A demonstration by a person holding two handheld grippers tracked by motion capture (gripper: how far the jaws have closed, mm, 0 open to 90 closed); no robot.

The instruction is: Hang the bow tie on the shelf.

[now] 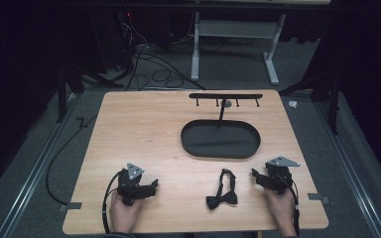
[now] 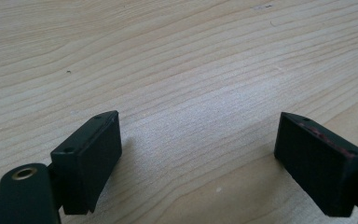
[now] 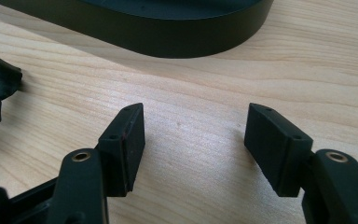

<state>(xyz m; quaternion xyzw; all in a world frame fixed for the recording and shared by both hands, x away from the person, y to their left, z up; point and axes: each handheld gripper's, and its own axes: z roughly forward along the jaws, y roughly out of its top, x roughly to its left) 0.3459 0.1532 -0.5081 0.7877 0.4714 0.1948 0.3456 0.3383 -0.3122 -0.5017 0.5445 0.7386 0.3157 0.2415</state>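
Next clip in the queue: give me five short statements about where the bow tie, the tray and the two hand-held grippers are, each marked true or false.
1. The black bow tie lies on the bare wooden table. True.
2. The bow tie is inside the oval black tray. False: it lies outside the tray, on the near side, toward the person.
3. The right hand-held gripper has its jaws apart with nothing between them. True.
4. The left hand-held gripper is clamped on the bow tie. False: its jaws are open over bare wood.
5. A bow tie hangs from the hook rack behind the tray. False: the hooks look bare.
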